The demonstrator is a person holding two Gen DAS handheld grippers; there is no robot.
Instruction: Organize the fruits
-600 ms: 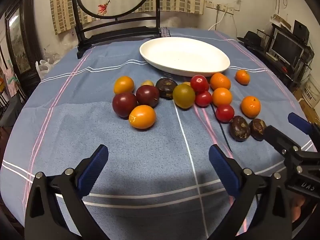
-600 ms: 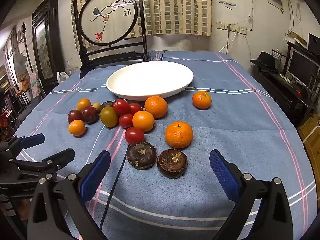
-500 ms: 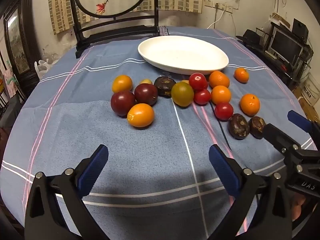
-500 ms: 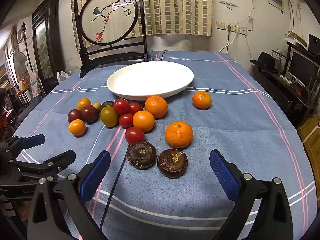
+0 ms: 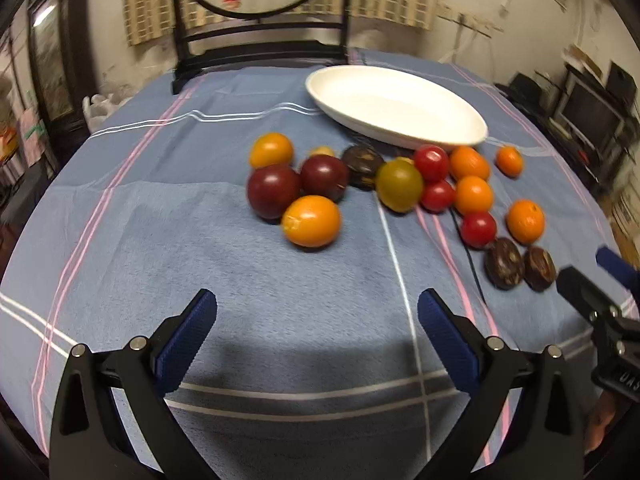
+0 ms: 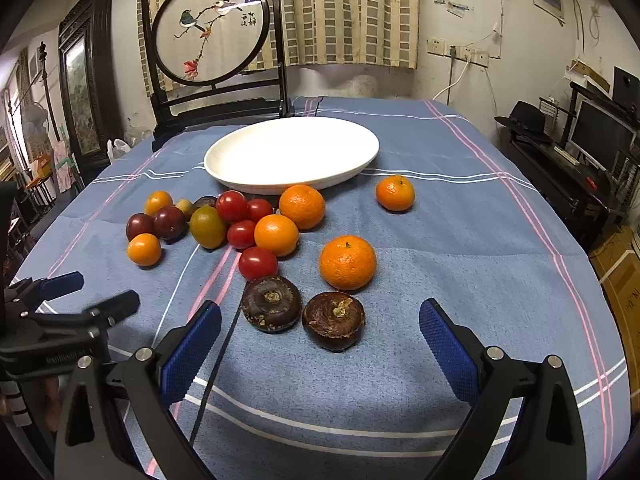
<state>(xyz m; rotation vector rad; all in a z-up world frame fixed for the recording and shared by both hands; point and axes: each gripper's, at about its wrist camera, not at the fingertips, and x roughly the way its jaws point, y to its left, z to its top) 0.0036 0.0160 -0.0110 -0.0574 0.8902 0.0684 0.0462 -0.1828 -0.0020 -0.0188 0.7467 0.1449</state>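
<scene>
Several fruits lie loose on a blue striped tablecloth in front of an empty white oval plate (image 5: 400,110) (image 6: 292,156). My left gripper (image 5: 316,320) is open and empty, just short of an orange fruit (image 5: 311,221) and a dark red plum (image 5: 273,191). My right gripper (image 6: 320,328) is open and empty; two dark brown fruits (image 6: 272,304) (image 6: 334,320) sit just beyond its fingertips, with a mandarin (image 6: 348,262) behind them. Red tomatoes (image 6: 258,263), an olive-green fruit (image 6: 207,227) and more mandarins (image 6: 395,193) lie between.
A dark wooden stand with a round painted screen (image 6: 208,28) stands at the table's far edge. A thin black cord (image 6: 218,360) runs across the cloth near the right gripper. Shelves with a monitor (image 6: 600,136) are off to the right.
My left gripper has moved forward and swung left toward the fruits, so they look larger; its view is blurred by motion. The right gripper has hardly moved.
</scene>
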